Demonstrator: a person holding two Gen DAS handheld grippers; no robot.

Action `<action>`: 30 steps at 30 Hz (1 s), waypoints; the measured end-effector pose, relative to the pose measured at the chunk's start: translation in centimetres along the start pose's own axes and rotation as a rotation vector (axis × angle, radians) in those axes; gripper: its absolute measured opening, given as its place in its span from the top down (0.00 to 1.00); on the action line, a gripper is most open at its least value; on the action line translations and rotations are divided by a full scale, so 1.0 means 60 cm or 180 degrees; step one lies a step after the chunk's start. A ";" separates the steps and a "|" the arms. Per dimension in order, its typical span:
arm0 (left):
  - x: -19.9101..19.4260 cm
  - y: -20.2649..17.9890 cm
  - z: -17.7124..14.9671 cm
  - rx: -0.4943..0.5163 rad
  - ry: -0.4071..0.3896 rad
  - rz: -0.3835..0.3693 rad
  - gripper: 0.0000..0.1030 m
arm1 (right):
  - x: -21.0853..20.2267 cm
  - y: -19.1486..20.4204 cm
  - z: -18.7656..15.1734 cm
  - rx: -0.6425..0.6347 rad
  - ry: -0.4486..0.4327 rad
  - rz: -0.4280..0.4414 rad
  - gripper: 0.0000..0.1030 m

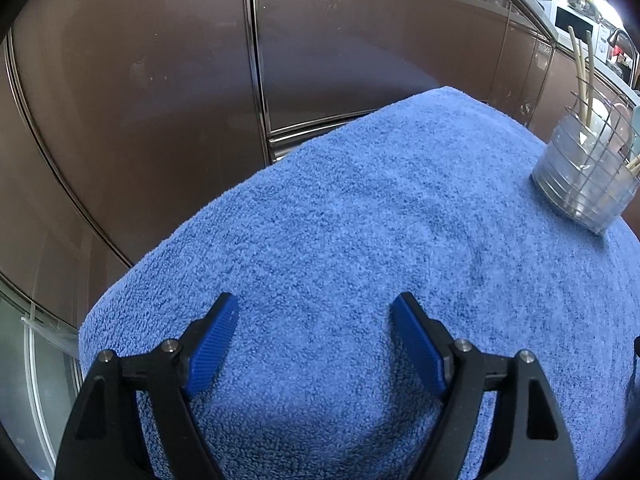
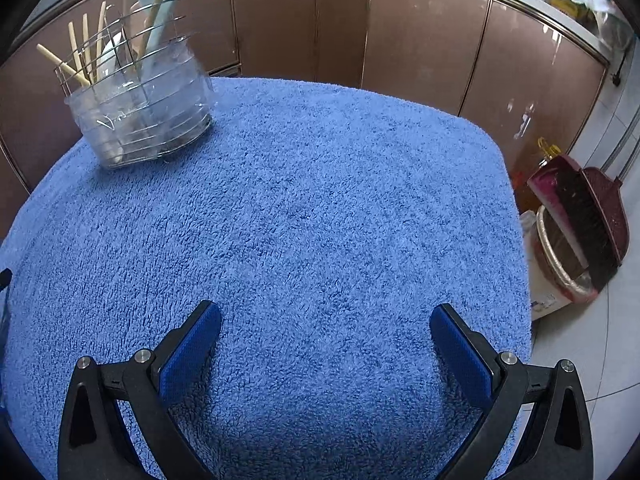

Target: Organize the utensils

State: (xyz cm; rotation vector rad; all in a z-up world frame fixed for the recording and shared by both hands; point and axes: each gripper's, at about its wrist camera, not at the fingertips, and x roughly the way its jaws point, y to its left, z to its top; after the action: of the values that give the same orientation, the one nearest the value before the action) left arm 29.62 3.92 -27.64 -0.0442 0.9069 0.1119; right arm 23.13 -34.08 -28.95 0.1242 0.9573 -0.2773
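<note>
While both grippers, left point(image 1: 316, 312) and right point(image 2: 326, 324), are held open and empty over the towel point(image 2: 304, 208), chopsticks point(image 2: 76, 56) and a spoon point(image 2: 160, 4) are kept upright in the holder point(image 2: 144, 116).

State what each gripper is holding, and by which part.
Nothing is held. The left gripper and right gripper both stand open over the blue terry towel, nothing between their fingers.
</note>
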 end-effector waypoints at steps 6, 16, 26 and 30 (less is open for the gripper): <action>0.000 0.001 0.001 0.0002 -0.0006 0.0000 0.23 | 0.003 -0.004 0.002 0.0012 0.0005 0.0016 0.00; -0.138 -0.017 0.000 0.0128 -0.0765 0.0001 0.23 | -0.090 0.003 0.000 0.0068 -0.0470 0.0000 0.00; -0.356 -0.066 0.001 0.0366 -0.1525 -0.0300 0.23 | -0.309 0.009 0.006 0.0122 -0.1367 0.0091 0.00; -0.406 -0.069 -0.004 0.0392 -0.1663 -0.0454 0.23 | -0.374 0.003 -0.003 0.0136 -0.1616 0.0032 0.00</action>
State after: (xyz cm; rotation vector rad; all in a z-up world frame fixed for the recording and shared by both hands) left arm 15.05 -2.10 -8.65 0.0345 0.3853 -0.0650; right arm 10.85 -29.89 -10.64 0.0913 0.4471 -0.3016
